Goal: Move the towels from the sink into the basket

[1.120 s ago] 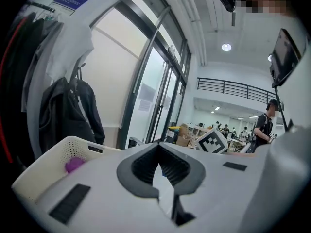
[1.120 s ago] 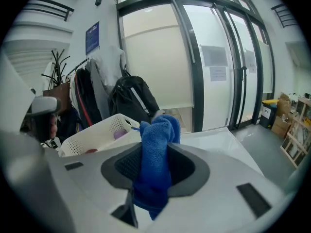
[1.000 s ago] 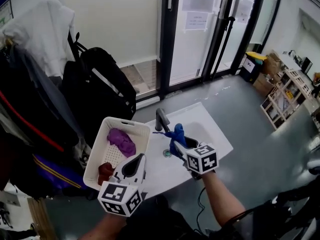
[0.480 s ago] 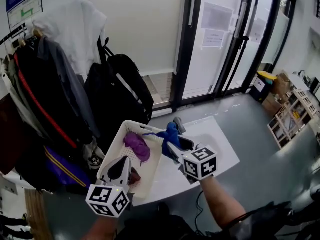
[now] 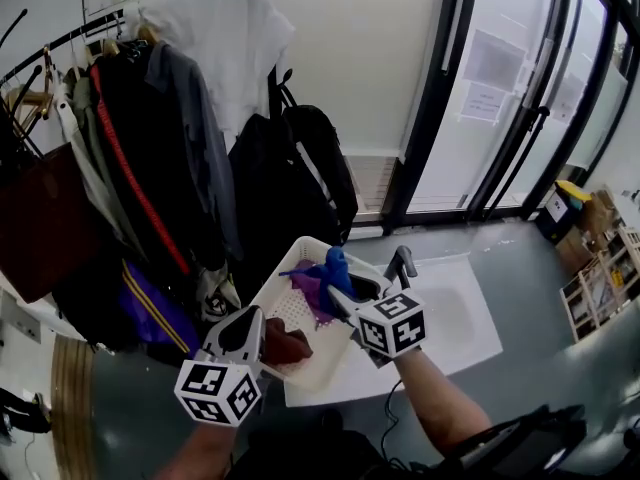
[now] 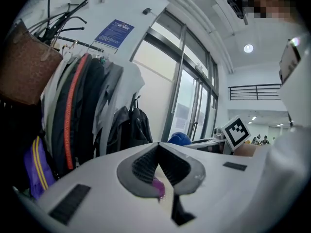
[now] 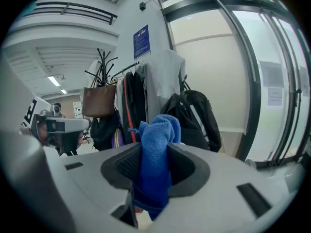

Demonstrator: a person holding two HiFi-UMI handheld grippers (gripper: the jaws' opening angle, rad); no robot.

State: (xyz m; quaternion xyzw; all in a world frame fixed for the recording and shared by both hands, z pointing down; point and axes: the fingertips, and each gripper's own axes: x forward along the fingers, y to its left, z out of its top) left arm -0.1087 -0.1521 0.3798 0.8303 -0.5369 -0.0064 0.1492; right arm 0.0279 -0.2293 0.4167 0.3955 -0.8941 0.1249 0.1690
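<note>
My right gripper is shut on a blue towel and holds it over the far part of the white basket. In the right gripper view the blue towel is bunched between the jaws of that gripper and sticks out past them. A purple towel and a dark red towel lie in the basket. My left gripper hovers at the basket's near left edge. Seen in its own view, the left gripper is shut, with only a purple wisp of fluff stuck in it. The white sink lies to the right.
A dark faucet stands at the sink's left edge, just right of the blue towel. Coats on a rack, a black backpack and a brown bag hang behind the basket. Glass doors stand at the back right.
My right gripper has carried the blue towel leftward from above the sink to above the basket. The left gripper has kept its place by the basket's near end. The head view has swung left.
</note>
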